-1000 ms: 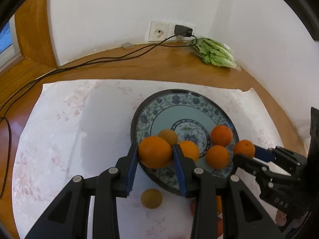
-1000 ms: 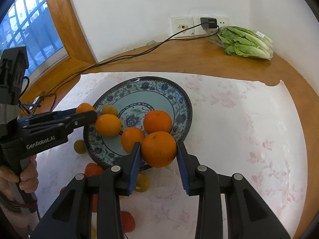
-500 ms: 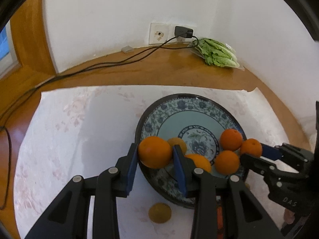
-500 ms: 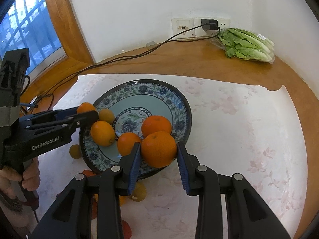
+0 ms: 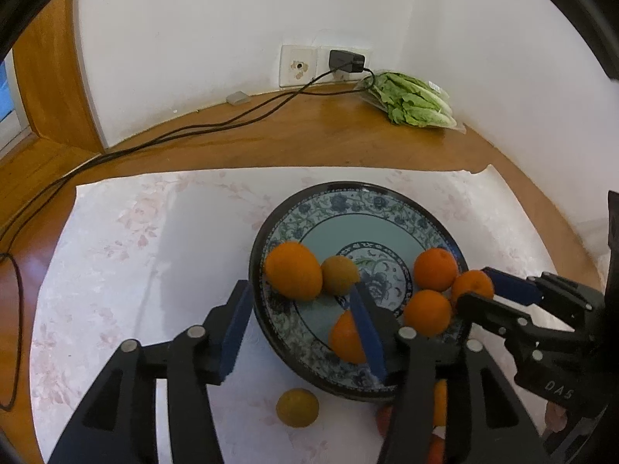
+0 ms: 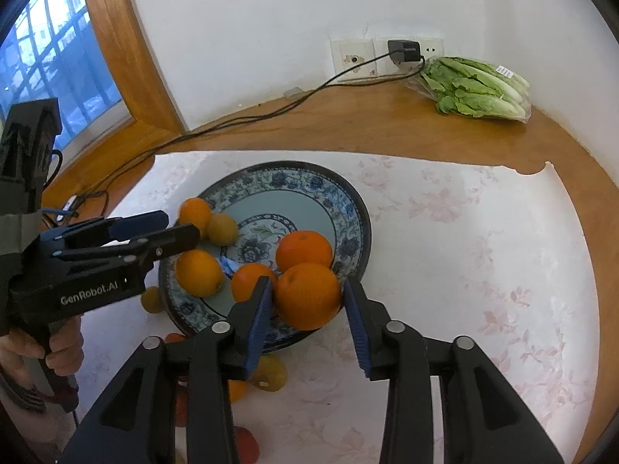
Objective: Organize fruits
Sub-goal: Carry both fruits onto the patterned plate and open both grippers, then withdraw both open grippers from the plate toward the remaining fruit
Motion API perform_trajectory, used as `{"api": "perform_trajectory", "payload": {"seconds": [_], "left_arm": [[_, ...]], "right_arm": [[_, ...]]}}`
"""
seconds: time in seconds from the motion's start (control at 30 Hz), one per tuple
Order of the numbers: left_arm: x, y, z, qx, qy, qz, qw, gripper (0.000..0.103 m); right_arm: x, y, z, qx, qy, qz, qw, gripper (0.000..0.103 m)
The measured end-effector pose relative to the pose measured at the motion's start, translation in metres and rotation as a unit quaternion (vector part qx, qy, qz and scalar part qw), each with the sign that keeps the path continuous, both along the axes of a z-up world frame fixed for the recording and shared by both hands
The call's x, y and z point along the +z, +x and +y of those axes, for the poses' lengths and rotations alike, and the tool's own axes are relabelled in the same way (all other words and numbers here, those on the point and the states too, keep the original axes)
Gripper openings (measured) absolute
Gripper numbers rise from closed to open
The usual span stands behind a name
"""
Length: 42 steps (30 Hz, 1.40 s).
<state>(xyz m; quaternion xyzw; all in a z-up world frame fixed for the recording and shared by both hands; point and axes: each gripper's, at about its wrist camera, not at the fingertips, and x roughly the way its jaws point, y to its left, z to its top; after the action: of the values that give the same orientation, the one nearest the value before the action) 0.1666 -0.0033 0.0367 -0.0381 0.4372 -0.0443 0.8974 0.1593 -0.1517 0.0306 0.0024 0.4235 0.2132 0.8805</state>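
A blue-patterned plate [image 5: 387,208] [image 6: 348,208] on a white floral cloth holds several oranges. My left gripper [image 5: 301,324] is open; the large orange [image 5: 293,276] it held lies on the plate's left side, just beyond the fingertips. It also shows in the right wrist view [image 6: 195,212]. My right gripper [image 6: 307,309] is still around an orange [image 6: 307,295] at the plate's near rim; the jaws look slightly parted, and the right pad may stand just off it. It shows in the left wrist view [image 5: 474,290] with its orange [image 5: 472,286].
A yellowish fruit [image 5: 297,407] lies on the cloth before the plate, with more small fruits [image 6: 271,373] near my fingers. Bagged lettuce [image 5: 410,102] and a charger cable [image 5: 232,121] lie on the wooden ledge at the back wall.
My left gripper has opened and let its orange go onto the plate's left side. My right gripper has lowered its orange to the plate's rim and begun to widen.
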Motion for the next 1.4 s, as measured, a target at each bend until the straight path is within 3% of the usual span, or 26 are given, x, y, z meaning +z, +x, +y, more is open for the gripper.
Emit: {"api": "perform_trajectory", "payload": {"seconds": [0.17, 0.67, 1.4], "left_arm": [[0.007, -0.009, 0.001, 0.000, -0.007, 0.003, 1.0000, 0.065], [0.019, -0.055, 0.006, 0.016, -0.008, 0.021, 0.9996, 0.067], [0.004, -0.121, -0.008, 0.001, -0.017, 0.044, 0.9989, 0.067]], "right_arm": [[0.006, -0.006, -0.002, 0.002, 0.007, -0.005, 1.000, 0.042], [0.019, -0.045, -0.010, 0.014, 0.015, 0.004, 1.000, 0.042], [0.008, -0.106, 0.000, 0.047, 0.007, 0.034, 0.998, 0.042]]}}
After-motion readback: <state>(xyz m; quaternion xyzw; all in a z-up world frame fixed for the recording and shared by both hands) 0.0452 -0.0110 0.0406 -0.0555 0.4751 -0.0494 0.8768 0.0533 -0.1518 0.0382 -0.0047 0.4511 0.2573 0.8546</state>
